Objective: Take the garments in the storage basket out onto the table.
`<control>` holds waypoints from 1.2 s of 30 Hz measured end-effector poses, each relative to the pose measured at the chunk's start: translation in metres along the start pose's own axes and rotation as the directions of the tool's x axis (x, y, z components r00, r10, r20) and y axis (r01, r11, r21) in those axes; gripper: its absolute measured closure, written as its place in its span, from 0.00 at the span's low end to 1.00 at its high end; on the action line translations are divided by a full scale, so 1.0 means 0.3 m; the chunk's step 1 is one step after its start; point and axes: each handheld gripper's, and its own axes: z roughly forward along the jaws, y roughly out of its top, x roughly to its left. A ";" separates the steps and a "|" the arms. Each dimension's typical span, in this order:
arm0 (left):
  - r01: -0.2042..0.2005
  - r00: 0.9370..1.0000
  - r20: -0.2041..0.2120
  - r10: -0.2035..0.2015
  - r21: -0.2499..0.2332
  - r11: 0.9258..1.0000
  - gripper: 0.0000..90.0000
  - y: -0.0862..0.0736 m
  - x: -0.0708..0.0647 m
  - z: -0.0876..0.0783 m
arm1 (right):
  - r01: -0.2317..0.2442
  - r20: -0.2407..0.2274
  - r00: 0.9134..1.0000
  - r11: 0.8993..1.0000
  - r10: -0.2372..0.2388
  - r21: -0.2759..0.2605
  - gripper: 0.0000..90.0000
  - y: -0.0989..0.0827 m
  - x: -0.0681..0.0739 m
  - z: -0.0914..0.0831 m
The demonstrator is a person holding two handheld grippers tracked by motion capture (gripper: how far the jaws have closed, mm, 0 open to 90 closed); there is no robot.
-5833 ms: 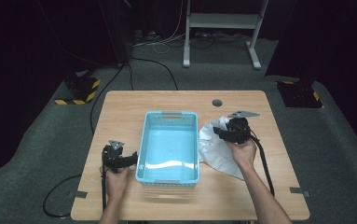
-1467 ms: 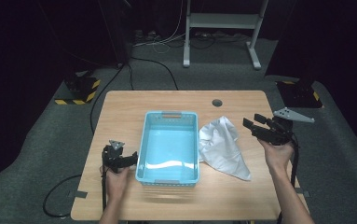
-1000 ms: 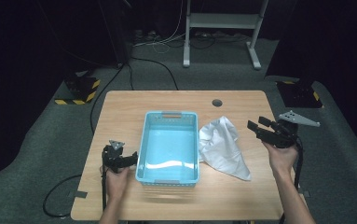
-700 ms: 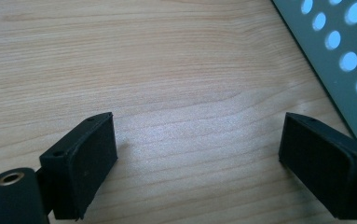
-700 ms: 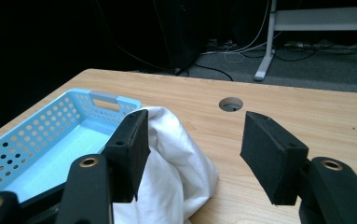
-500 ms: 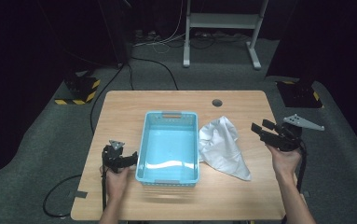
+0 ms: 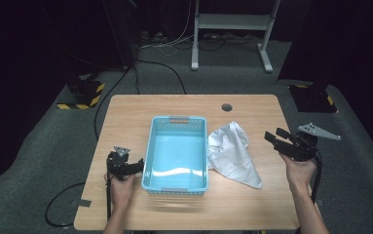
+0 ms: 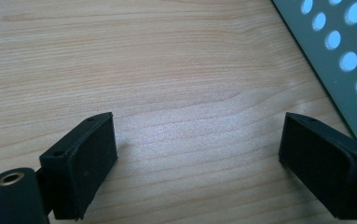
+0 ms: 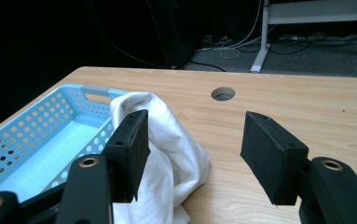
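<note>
A light blue perforated basket [image 7: 177, 118] sits empty at the middle of the wooden table [image 7: 140, 107]. A crumpled white cloth [image 7: 233, 153] lies on the table against the basket's right side. My right gripper [image 7: 274, 136] hovers open near the table's right edge, pointing left at the cloth with a gap between them. In the right gripper view the cloth [image 9: 167, 135] and the basket [image 9: 36, 135] lie beyond the open right gripper [image 9: 195, 119]. My left gripper [image 7: 136, 166] rests open on the table left of the basket. In its own view the left gripper [image 8: 197, 140] frames bare wood beside the basket wall [image 8: 334, 51].
A round cable hole [image 7: 227, 107] is in the table's far right part, and it shows again as the hole [image 9: 223, 94] behind the cloth. A metal stand [image 7: 230, 22] and cables lie on the floor behind. Yellow-black striped bases [image 7: 84, 95] stand on the floor beside the table.
My right gripper was down on the bunched cloth, let it go and pulled back to the right; over the last second it drifted slightly right. The left gripper has stayed still.
</note>
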 end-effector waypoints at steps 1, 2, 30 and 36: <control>-0.001 1.000 0.000 0.001 0.000 1.000 0.12 0.000 0.000 0.000 | 0.000 0.000 1.000 1.000 0.000 0.001 0.46 -0.002 0.000 0.001; 0.000 1.000 0.000 0.000 0.000 1.000 0.12 0.000 0.000 0.000 | 0.000 0.000 1.000 1.000 0.000 0.003 0.46 -0.004 0.000 0.002; -0.001 1.000 0.000 0.001 0.000 1.000 0.12 0.000 0.000 0.000 | -0.009 0.013 1.000 0.999 0.008 0.046 0.46 -0.060 -0.006 0.029; -0.001 1.000 0.000 0.001 0.000 1.000 0.12 0.000 0.000 0.000 | -0.016 0.015 1.000 0.999 0.015 0.051 0.46 -0.074 -0.010 0.032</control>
